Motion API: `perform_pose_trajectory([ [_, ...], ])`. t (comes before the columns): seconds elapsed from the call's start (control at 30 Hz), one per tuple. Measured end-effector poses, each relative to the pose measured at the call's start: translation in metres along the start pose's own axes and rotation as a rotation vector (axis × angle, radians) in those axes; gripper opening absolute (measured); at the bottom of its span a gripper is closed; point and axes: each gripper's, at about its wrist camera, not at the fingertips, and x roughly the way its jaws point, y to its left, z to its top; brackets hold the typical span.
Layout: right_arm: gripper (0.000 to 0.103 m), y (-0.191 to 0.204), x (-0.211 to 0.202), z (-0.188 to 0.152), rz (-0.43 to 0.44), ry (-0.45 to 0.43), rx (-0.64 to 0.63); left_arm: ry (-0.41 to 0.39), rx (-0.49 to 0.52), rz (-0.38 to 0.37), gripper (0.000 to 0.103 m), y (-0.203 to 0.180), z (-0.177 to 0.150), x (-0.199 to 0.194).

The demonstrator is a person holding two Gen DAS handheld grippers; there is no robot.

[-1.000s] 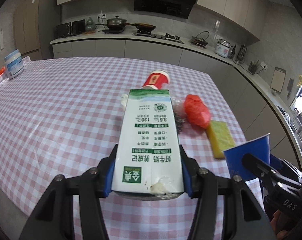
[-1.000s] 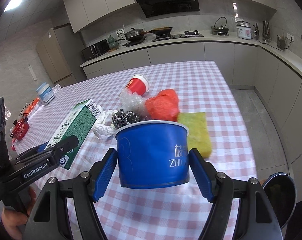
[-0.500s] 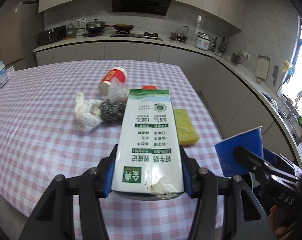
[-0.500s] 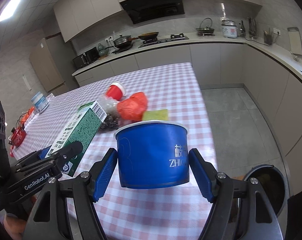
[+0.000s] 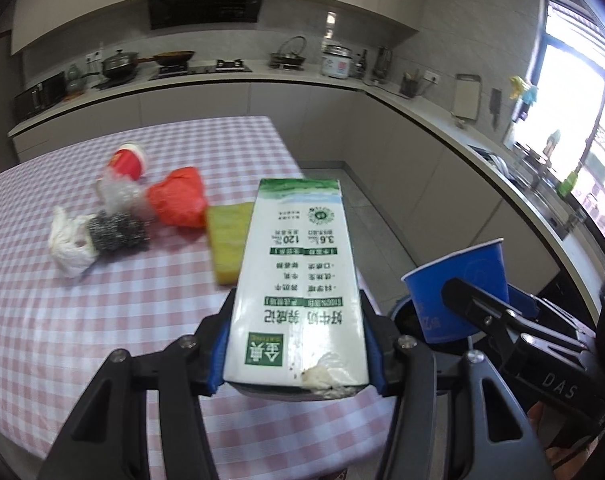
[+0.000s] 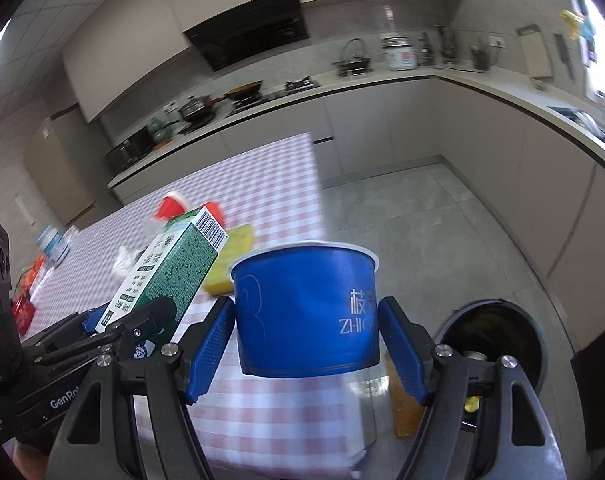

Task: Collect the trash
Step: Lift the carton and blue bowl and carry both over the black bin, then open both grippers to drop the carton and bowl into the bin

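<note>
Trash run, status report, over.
Left gripper clamped on milk carton. Right gripper clamped on blue cup. Open bin below right, nothing blocking it.

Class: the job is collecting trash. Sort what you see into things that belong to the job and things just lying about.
Job: milk carton, blue cup, bin, red cup, red bag, white bag, scourer, sponge.

Lying about: wok, rice cooker, kettle.

Green-white carton point(image 5: 298, 280), blue cup point(image 6: 306, 308), pink-checked tablecloth point(image 5: 62, 320)
</note>
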Motion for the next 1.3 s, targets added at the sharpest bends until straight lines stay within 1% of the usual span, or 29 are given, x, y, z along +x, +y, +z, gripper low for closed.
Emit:
perform_pose_trajectory([
  [0.2, 0.075, -0.051, -0.025, -0.005, -0.097, -0.032, 0.094, 0.033, 0.076, -0.1, 0.055, -0.052, 0.006, 0.019],
  [0.4, 0.075, -0.112, -0.048, -0.02, -0.2, -0.043, 0.191, 0.088, 0.155, -0.208, 0.055, -0.117, 0.002, 0.049],
  [0.53, 0.075, -0.158, -0.06, -0.032, -0.259, -0.032, 0.25, 0.129, 0.191, -0.244, 0.055, -0.153, -0.004, 0.071],
  [0.67, 0.075, -0.199, -0.06, -0.044, -0.288, -0.008, 0.29, 0.173, 0.217, -0.254, 0.055, -0.183, -0.014, 0.094],
  [0.8, 0.075, -0.231, -0.05, -0.054, -0.288, 0.022, 0.312, 0.231, 0.228, -0.249, 0.055, -0.205, -0.03, 0.122],
  [0.97, 0.075, -0.268, -0.02, -0.069, -0.272, 0.077, 0.325, 0.296, 0.222, -0.229, 0.055, -0.219, -0.049, 0.156],
  [1.07, 0.075, -0.281, 0.0, -0.073, -0.26, 0.109, 0.327, 0.332, 0.203, -0.224, 0.055, -0.224, -0.058, 0.175],
  [1.17, 0.076, -0.298, 0.023, -0.078, -0.228, 0.146, 0.336, 0.354, 0.181, -0.219, 0.056, -0.223, -0.065, 0.189],
  [1.23, 0.076, -0.307, 0.034, -0.079, -0.214, 0.159, 0.342, 0.362, 0.161, -0.217, 0.062, -0.223, -0.067, 0.198],
  [1.27, 0.077, -0.311, 0.042, -0.079, -0.212, 0.168, 0.339, 0.366, 0.156, -0.21, 0.071, -0.222, -0.067, 0.202],
  [1.3, 0.08, -0.313, 0.048, -0.078, -0.21, 0.174, 0.339, 0.361, 0.151, -0.195, 0.077, -0.222, -0.068, 0.206],
])
